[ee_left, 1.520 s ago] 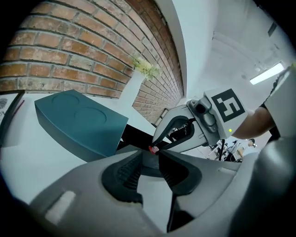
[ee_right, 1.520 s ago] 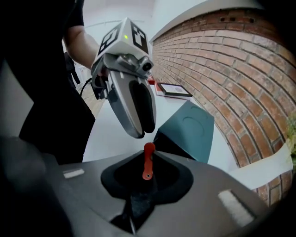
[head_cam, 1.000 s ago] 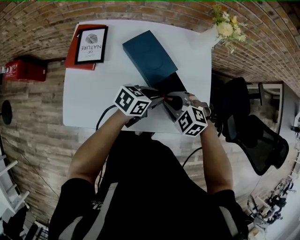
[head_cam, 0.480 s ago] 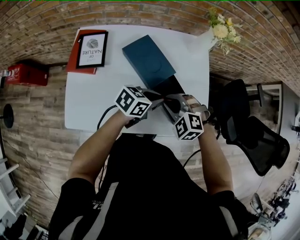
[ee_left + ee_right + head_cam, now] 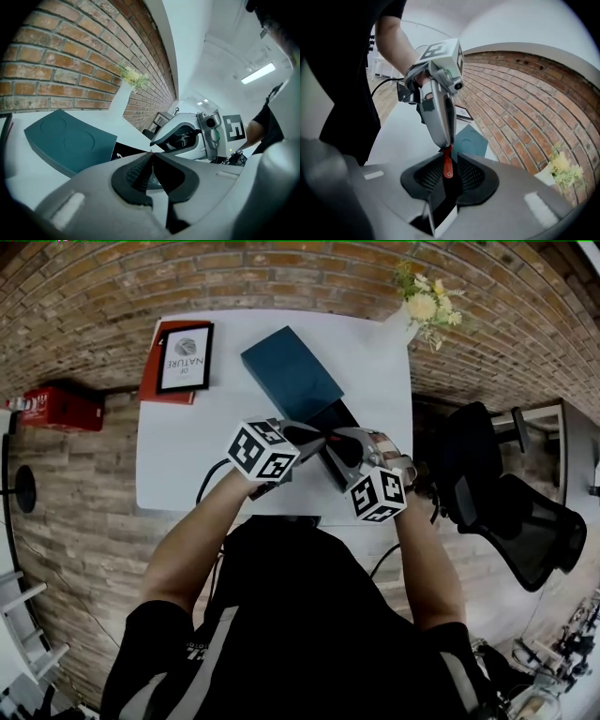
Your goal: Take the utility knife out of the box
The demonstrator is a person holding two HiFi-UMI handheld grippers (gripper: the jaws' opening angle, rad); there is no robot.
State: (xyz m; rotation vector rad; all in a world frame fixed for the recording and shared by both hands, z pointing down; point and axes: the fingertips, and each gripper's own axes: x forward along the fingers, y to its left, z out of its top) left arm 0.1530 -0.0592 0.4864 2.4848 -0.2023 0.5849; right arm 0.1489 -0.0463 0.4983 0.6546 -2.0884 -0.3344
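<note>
Red utility knife (image 5: 447,164): one end pinched in closed fingers of L gripper (image 5: 150,153). Holed end sits betw. fingers of R gripper (image 5: 449,158), which I read as a narrow slot apart; contact unclear. Knife held in the air, out of black box (image 5: 330,416), near its near end. Teal lid (image 5: 291,371) touches box's far end, both on white tabletop (image 5: 187,446).

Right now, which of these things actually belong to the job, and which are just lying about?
In the job: thin red utility knife, open black box, teal box lid, left gripper, right gripper.
Lying about: framed print, red book under it, vase of yellow flowers, black office chair, red case on the floor.
</note>
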